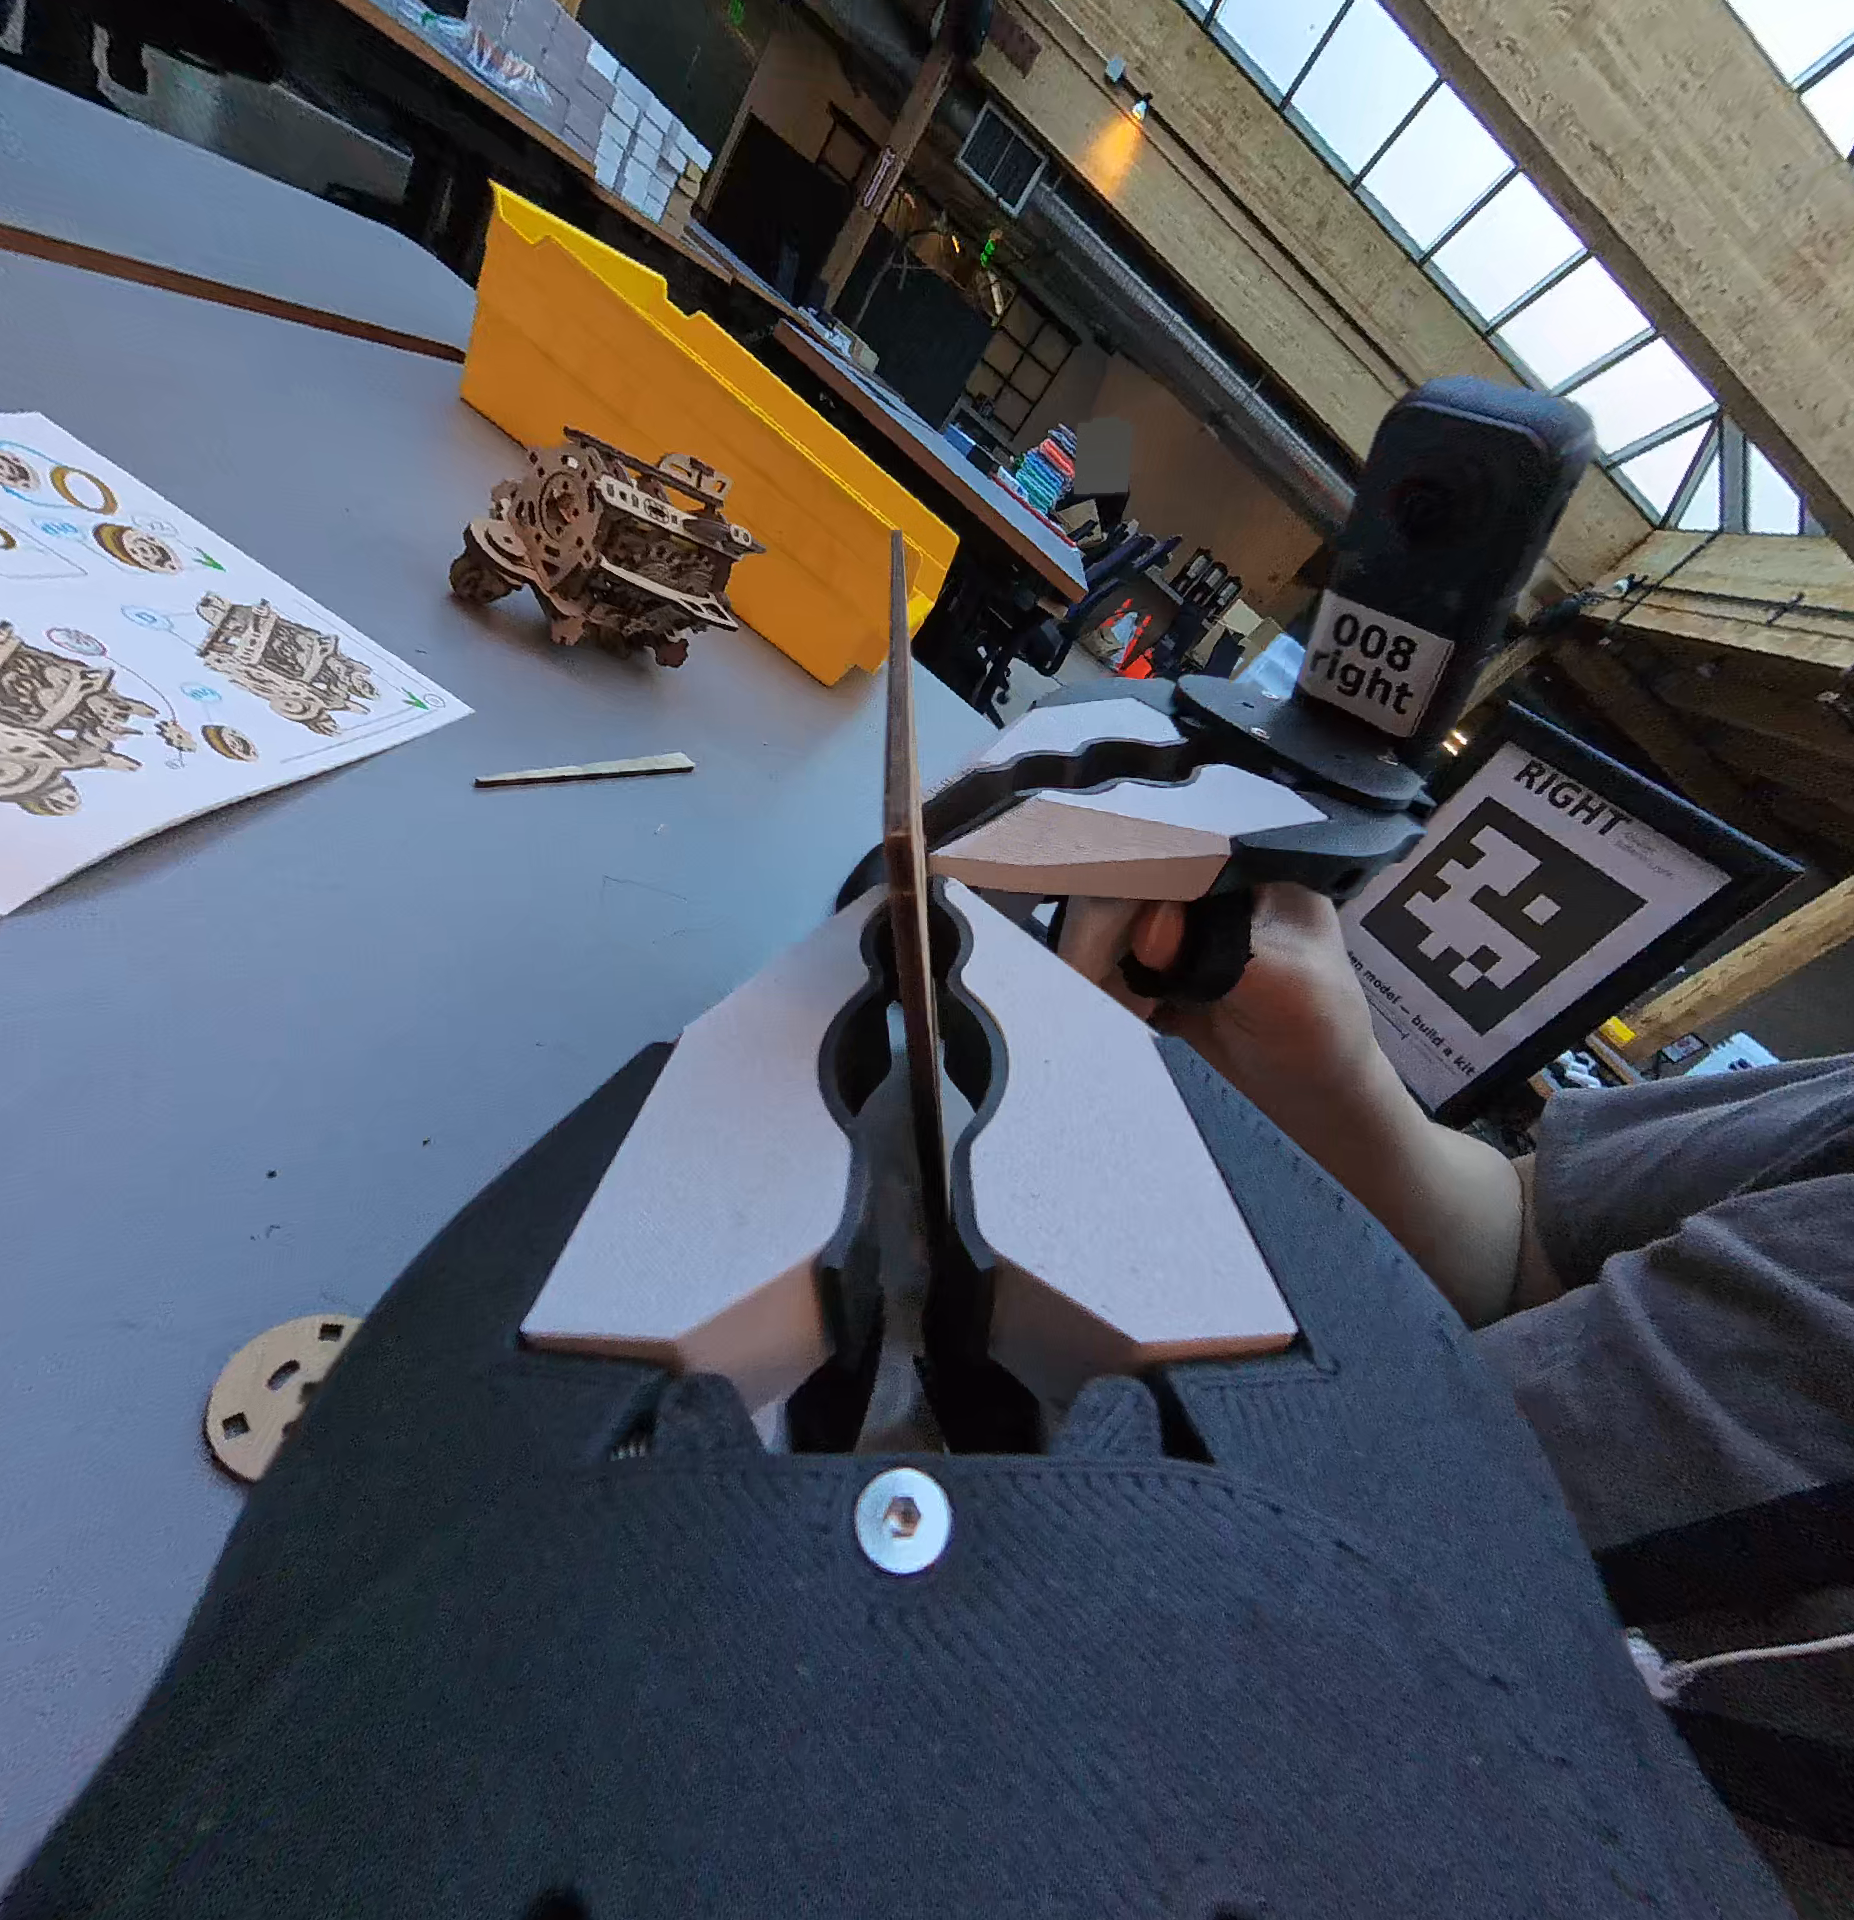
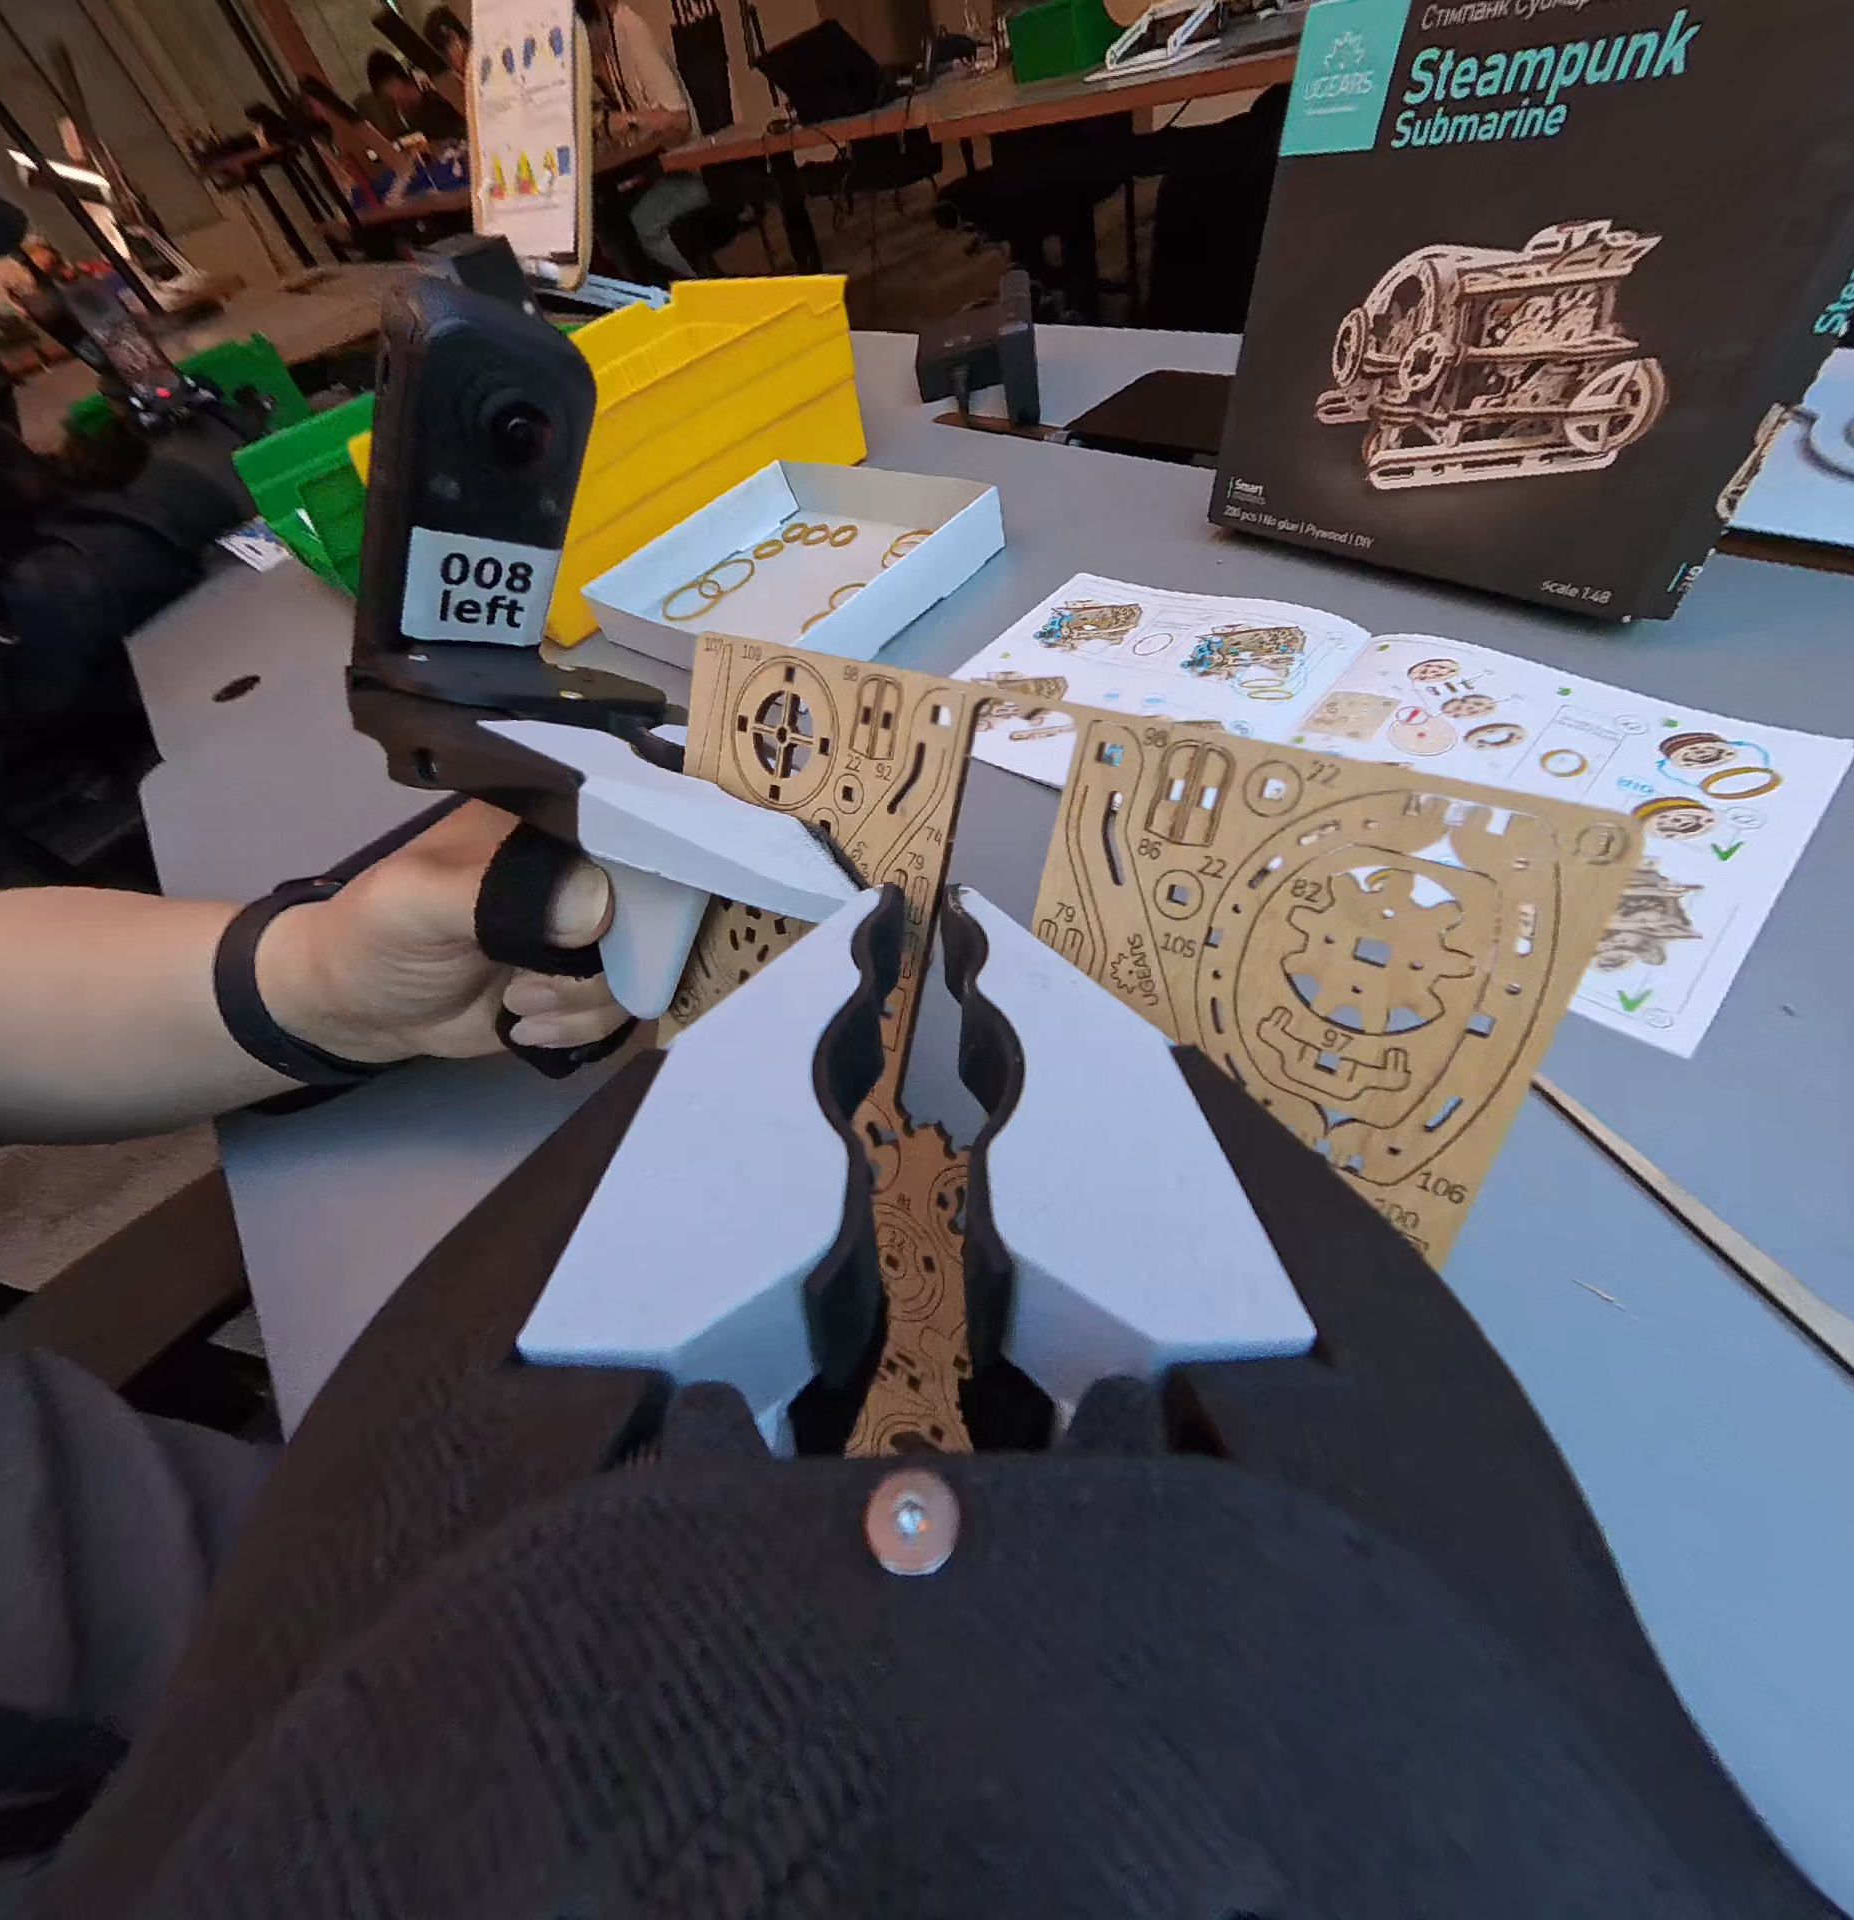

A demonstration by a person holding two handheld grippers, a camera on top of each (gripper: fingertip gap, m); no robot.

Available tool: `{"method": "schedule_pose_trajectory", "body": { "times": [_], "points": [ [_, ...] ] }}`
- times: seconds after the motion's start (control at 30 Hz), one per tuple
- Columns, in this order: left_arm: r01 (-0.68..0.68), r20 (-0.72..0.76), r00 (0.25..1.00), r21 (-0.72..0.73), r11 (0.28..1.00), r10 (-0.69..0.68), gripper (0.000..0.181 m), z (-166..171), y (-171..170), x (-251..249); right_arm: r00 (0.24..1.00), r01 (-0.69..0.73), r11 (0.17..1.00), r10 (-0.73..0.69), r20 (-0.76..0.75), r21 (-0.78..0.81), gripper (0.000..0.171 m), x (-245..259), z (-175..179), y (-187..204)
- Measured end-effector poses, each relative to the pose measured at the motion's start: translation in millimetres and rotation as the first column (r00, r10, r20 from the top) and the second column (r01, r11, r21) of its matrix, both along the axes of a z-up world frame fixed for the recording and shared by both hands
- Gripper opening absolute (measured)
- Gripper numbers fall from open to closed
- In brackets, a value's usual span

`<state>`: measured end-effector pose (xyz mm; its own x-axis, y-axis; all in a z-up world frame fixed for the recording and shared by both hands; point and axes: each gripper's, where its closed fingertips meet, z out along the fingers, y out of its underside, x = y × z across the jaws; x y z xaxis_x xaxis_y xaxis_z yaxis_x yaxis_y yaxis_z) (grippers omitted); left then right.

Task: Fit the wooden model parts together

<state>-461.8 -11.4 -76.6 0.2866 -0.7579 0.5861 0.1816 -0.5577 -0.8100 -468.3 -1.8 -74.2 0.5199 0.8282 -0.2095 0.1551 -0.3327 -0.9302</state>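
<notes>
A thin plywood sheet of laser-cut model parts (image 2: 1318,935) stands upright above the grey table (image 1: 383,987). My left gripper (image 1: 907,904) is shut on it; there the sheet (image 1: 899,675) shows edge-on. My right gripper (image 2: 921,899) is shut on a narrow strip of the same sheet, next to the left gripper (image 2: 840,862). In the left wrist view the right gripper (image 1: 944,842) meets the sheet from the right. A partly built wooden model (image 1: 601,551) sits farther off on the table. A round wooden disc (image 1: 268,1392) and a thin wooden strip (image 1: 590,771) lie loose.
An instruction booklet (image 2: 1422,727) lies open behind the sheet and also shows in the left wrist view (image 1: 123,644). A white tray (image 2: 902,613) holds rubber rings. A yellow bin (image 2: 715,416), green bins (image 2: 299,478) and the dark kit box (image 2: 1525,312) stand at the back. The round wooden disc (image 1: 268,1392) lies around 12 cm away from my left fingertips. The partly built wooden model (image 1: 601,551) is about 25 cm from both grippers' fingertips.
</notes>
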Motion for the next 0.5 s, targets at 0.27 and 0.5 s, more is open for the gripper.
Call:
{"method": "schedule_pose_trajectory", "body": {
  "times": [0.27, 0.5],
  "points": [
    [0.002, 0.078, 0.997, -0.076, 0.997, 0.004, 0.001, 6.7, -1.8, -1.9, 0.999, 0.045, 0.994, -0.045, 0.002, 0.105, 0.006, -1.9, 7.1, -1.6],
    [-0.030, 0.029, 0.999, -0.028, 0.999, 0.031, 0.001, 3.4, 1.5, -3.3, 0.993, 0.073, 0.997, -0.072, -0.091, 0.012, 0.005, -3.0, 4.6, 1.6]
  ]
}}
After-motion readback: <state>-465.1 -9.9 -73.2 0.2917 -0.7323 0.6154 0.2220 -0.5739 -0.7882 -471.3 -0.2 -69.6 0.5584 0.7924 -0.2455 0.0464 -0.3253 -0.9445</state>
